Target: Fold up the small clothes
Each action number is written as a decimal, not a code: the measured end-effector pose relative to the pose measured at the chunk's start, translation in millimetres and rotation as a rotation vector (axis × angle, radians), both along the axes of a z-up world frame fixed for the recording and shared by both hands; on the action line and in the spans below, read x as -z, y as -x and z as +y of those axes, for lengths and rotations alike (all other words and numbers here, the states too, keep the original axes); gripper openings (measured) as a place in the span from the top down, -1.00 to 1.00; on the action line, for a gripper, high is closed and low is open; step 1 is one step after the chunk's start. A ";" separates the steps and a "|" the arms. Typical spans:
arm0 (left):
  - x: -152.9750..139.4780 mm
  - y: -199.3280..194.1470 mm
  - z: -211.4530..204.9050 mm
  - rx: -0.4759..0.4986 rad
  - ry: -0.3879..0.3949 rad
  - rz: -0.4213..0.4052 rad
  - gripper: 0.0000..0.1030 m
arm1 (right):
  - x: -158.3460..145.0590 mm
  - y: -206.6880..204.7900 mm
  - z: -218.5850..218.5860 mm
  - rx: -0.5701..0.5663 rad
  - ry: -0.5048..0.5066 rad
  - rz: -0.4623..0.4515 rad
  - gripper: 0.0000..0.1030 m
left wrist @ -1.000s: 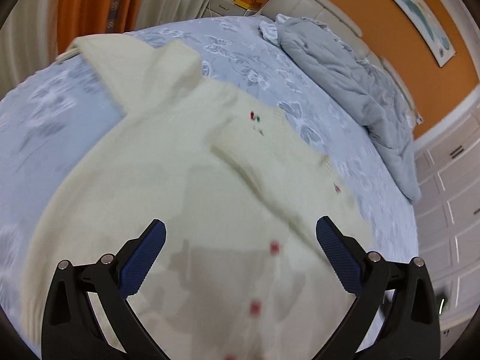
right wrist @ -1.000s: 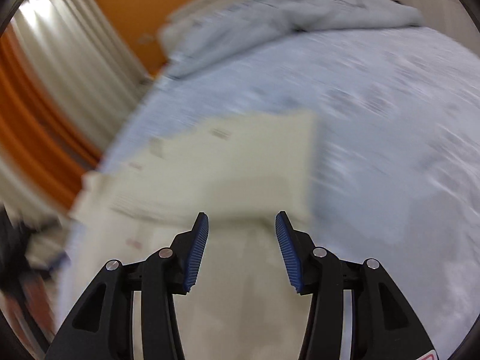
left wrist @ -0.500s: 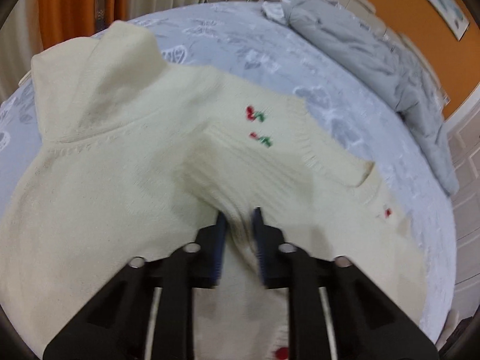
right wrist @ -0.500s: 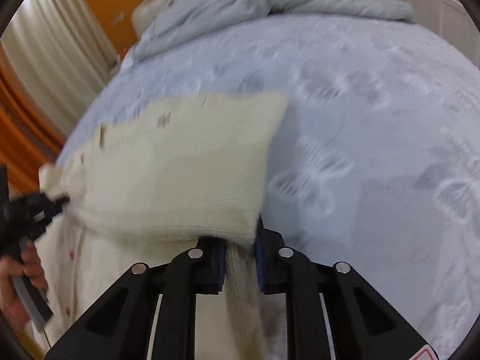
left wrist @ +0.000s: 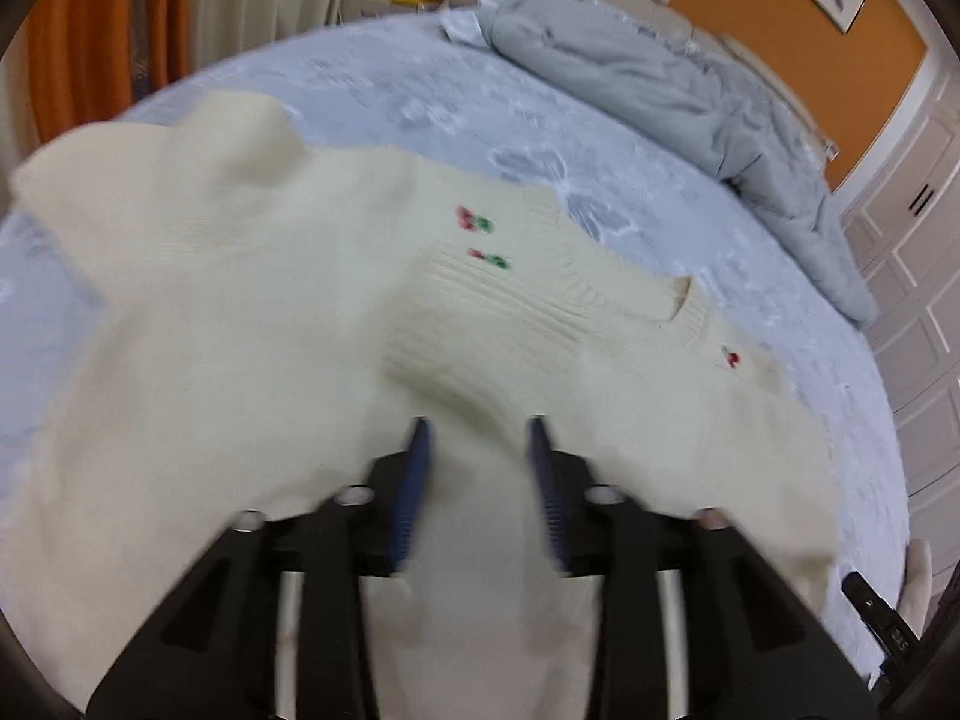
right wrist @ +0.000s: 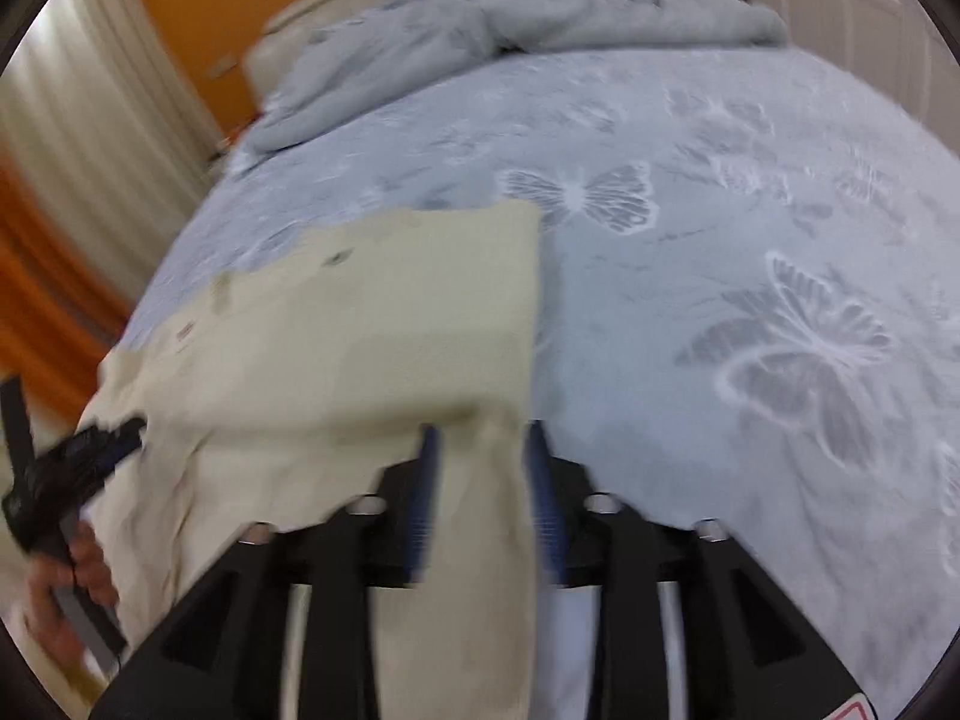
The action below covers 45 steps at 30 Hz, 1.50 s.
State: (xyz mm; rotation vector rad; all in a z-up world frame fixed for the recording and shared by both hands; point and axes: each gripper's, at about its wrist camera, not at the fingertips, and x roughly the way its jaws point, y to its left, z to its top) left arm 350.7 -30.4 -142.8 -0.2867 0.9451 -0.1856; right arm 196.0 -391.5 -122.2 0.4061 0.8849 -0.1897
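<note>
A cream knitted cardigan [left wrist: 240, 324] with small red and green cherry motifs lies on the pale blue bedspread [left wrist: 432, 96]. My left gripper [left wrist: 477, 483] sits over its ribbed front, jaws a hand's width apart with cloth between them. In the right wrist view the cardigan [right wrist: 384, 324] lies folded over at the left. My right gripper [right wrist: 480, 492] has its jaws a little apart around the cardigan's hem, which hangs down between them. The left gripper [right wrist: 90, 450] shows at the far left.
A crumpled grey duvet [left wrist: 690, 90] lies along the head of the bed, also in the right wrist view [right wrist: 510, 18]. Orange and white curtains [left wrist: 120, 30] hang to the left. White cupboard doors [left wrist: 912, 300] stand to the right.
Both grippers shut on the cardigan half a second ago; both now have their jaws apart again. The cardigan's far part has been folded over toward the near side.
</note>
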 end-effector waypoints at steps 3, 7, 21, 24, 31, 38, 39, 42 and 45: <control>-13.1 44.6 52.6 -0.025 -0.046 0.024 -0.20 | 4.2 55.0 29.8 -0.077 -0.015 0.076 -0.07; -17.4 116.2 141.2 -0.155 -0.129 0.067 -0.38 | 31.1 137.1 63.1 -0.102 -0.066 0.204 -0.09; 19.1 191.5 164.0 -0.105 0.036 0.264 0.79 | 17.3 165.2 85.6 -0.044 -0.080 0.100 0.85; -0.4 213.2 154.6 -0.044 0.021 0.259 0.81 | 4.9 191.2 67.6 0.002 -0.042 0.138 0.87; 13.9 269.2 144.0 0.024 -0.044 0.340 0.73 | 40.4 231.0 61.0 0.025 -0.036 0.353 0.83; -35.5 193.7 192.8 -0.204 0.069 0.128 -0.28 | -13.5 204.7 74.9 0.035 0.174 0.169 0.11; -41.6 167.3 204.9 -0.248 0.077 0.094 -0.36 | -19.0 199.0 79.5 0.021 0.183 0.152 0.03; -41.7 88.8 241.3 -0.399 0.077 0.031 -0.47 | -30.3 190.7 96.4 -0.034 0.162 0.102 -0.04; -22.1 19.6 269.5 -0.527 0.102 0.062 -0.43 | -34.7 186.5 129.9 -0.089 0.165 0.069 -0.15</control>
